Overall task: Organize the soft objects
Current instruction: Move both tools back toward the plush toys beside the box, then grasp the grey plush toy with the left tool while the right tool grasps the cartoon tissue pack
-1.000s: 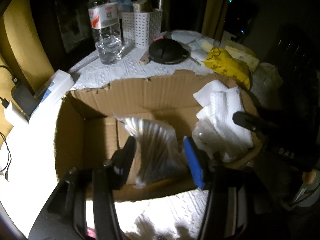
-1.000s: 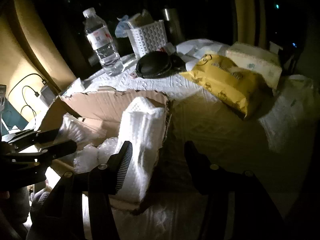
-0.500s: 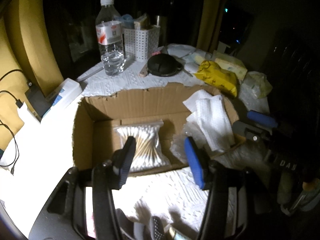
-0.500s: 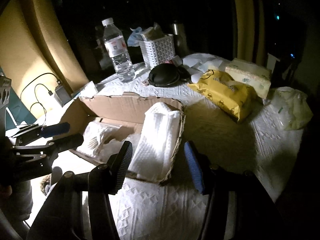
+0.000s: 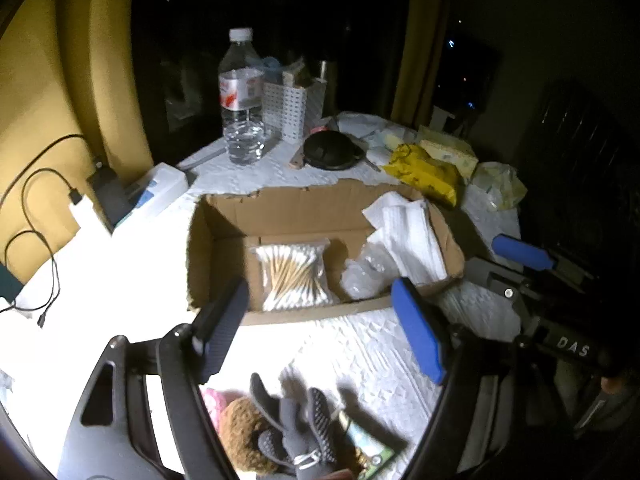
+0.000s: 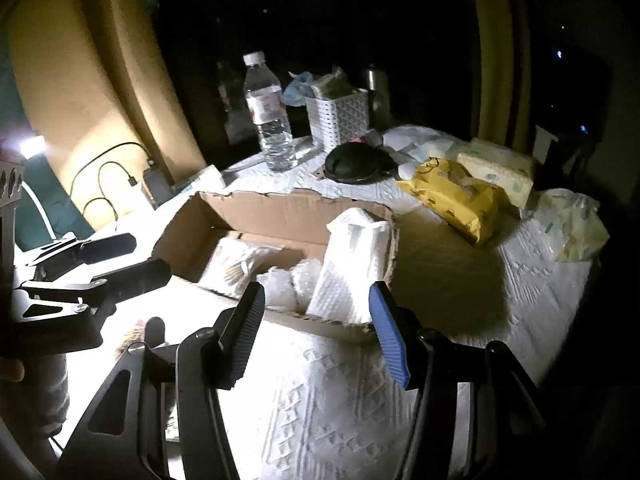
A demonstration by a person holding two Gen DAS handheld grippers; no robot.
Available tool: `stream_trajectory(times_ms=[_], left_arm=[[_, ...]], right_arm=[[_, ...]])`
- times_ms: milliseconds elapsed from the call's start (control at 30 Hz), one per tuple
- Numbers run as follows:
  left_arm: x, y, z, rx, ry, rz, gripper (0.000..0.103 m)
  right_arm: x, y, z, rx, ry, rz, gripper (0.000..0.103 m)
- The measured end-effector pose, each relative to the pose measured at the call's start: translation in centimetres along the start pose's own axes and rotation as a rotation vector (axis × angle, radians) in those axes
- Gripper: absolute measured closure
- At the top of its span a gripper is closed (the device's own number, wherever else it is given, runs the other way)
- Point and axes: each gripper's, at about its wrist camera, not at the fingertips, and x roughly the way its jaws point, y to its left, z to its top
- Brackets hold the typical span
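Cotton swabs dropped in the box, left hand-held gripper pulled back empty.

The bag of cotton swabs (image 5: pixel 294 276), a second ago between the fingers of the left hand-held gripper (image 5: pixel 320 332), now lies flat on the floor of the cardboard box (image 5: pixel 288 208), beside bubble wrap (image 5: pixel 362 276) and white foam sheets (image 5: pixel 412 236). Both the left and the right hand-held gripper (image 6: pixel 316 334) hang wide open, holding nothing, over the desk (image 6: pixel 320 400). The grey gloves (image 5: pixel 296 420) and brown plush (image 5: pixel 244 432) look next.
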Motion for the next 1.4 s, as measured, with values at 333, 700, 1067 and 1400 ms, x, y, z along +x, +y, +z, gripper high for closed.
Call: stream_trajectory(times_ms=[333,700,1067,1400], left_arm=[[-2.9,1.9,-1.8,-0.031,-0.014,0.023,0.027],[-4.1,3.6,-4.5,-0.055,0.01,0.045,0.027],[-4.4,4.0,-7.5,-0.062,0.044,0.049,0.027],[-4.5,4.4,-9.9,-0.072,0.084,0.054,0.027]], right_arm=[[-1.8,2.7,-0.8,-0.029,-0.01,0.024,0.036],[-1.9,4.8,-2.7,-0.043,0.018,0.05,0.035],[-1.0,6.6,-5.8,-0.052,0.07,0.072,0.035],[0.7,8.0,-8.3,-0.066,0.128,0.093,0.035]])
